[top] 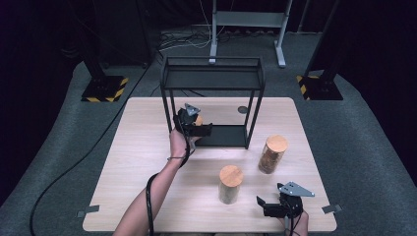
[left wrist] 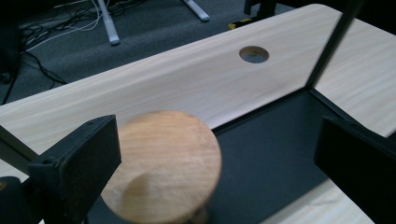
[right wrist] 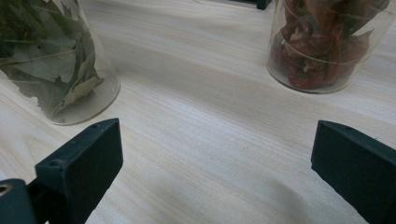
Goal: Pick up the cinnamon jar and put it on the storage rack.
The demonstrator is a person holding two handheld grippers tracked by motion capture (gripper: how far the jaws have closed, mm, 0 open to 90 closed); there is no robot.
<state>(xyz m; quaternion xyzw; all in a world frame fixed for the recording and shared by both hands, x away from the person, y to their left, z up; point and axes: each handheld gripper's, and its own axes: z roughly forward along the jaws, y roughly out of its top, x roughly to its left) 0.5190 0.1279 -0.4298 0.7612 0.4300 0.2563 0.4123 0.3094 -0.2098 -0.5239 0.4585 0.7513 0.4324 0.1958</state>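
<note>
A round, pale wooden lid (left wrist: 161, 163) with visible grain is seen from above in the left gripper view, topping a jar whose body is hidden beneath it; the jar stands on the black bottom shelf (left wrist: 275, 163) of the metal rack (top: 212, 73), at the shelf's 9 o'clock end. The left gripper (top: 193, 127) is held over it with its jaws spread wide, the lid lying low between them and nearer the left jaw, with no pad pressed on it. In the high view the rack is found at 12 o'clock on the wooden table (top: 137, 162). At 6 o'clock a glass jar of dried green leaves (top: 230, 184) is stood under a wooden lid, and toward 4 o'clock a second glass jar of dried red chillies (top: 272, 154) is capped likewise. The right gripper (top: 275, 206) is kept at the table's 5 o'clock edge, jaws fully apart and empty, with bare tabletop between them.
</note>
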